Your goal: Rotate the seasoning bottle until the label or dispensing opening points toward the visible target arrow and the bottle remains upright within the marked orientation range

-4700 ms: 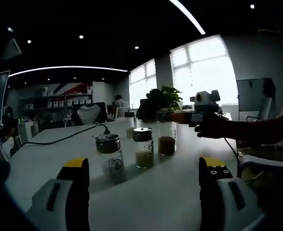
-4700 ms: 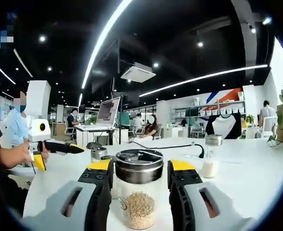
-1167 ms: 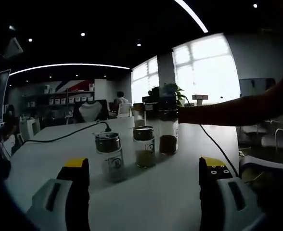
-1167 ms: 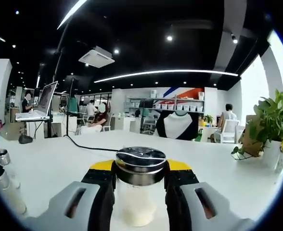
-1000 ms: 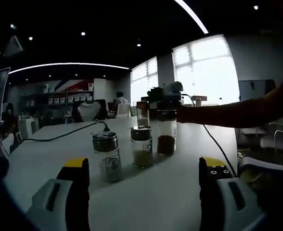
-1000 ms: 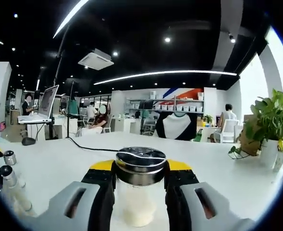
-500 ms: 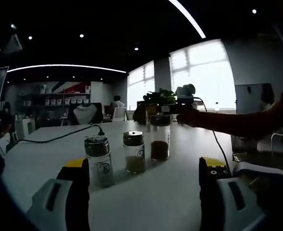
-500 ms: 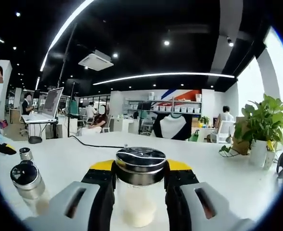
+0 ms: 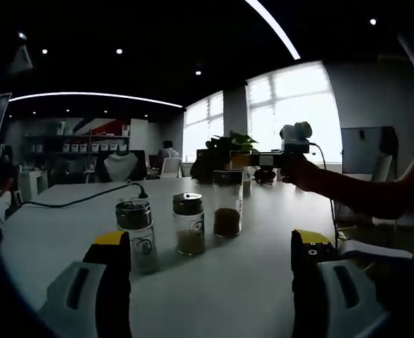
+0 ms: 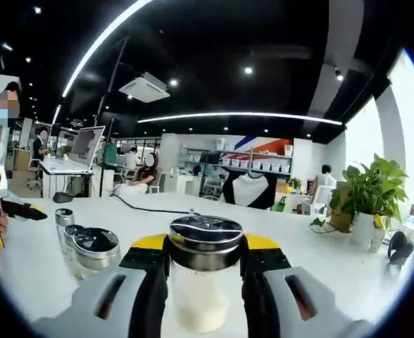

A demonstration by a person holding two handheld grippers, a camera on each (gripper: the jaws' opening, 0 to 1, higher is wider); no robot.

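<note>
Left gripper view showed the left gripper [image 9: 210,271] with its jaws set wide and nothing between them, low over the white table [image 9: 249,282]. Beyond it three seasoning jars stood upright in a row: a pale-filled jar [image 9: 134,232] nearest, an olive-filled jar [image 9: 189,224] just beside it, and a brown-filled jar [image 9: 227,204] farthest along. Past the brown-filled jar the right gripper [image 9: 253,160] was held out by a hand [image 9: 307,171], carrying a fourth bottle beside the row. Right gripper view showed the right gripper [image 10: 205,257] closed on the seasoning bottle [image 10: 204,278], its jaws pressed to both sides just under the metal cap; the bottle held pale granules and sat upright between them. To the bottle's left the row of jars [image 10: 87,250] stood near. No target arrow, marked range or label face was visible, so how much turning remained could not be judged; setting the bottle down and letting go seemingly remained.
</note>
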